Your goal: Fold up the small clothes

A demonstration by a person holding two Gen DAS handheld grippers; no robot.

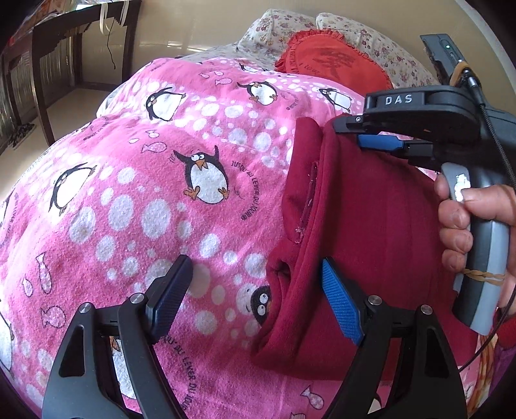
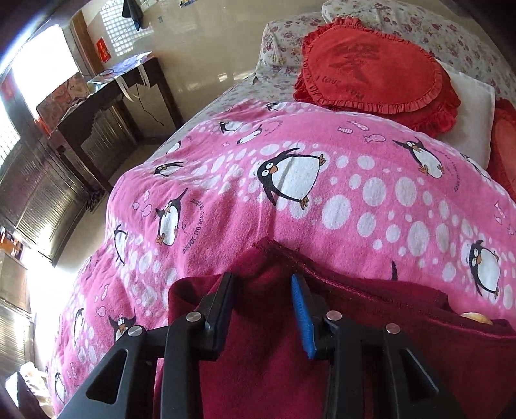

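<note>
A dark red garment point(image 1: 371, 219) lies partly folded on a pink penguin blanket point(image 1: 135, 199). In the left wrist view my left gripper point(image 1: 258, 262) hangs open above the garment's left edge, one finger over the blanket and the blue-padded one over the cloth, gripping nothing. A hand holds my right gripper point(image 1: 364, 135) at the garment's far edge. In the right wrist view the right gripper point(image 2: 261, 278) has its jaws narrowed on a raised ridge of the dark red garment point(image 2: 258, 348), which fills the gap between the pads.
A red ruffled round cushion point(image 2: 374, 64) and floral pillows point(image 2: 429, 25) lie at the head of the bed, with a white pillow point(image 2: 467, 106) beside them. A dark wooden table point(image 2: 106, 106) stands by the wall left of the bed.
</note>
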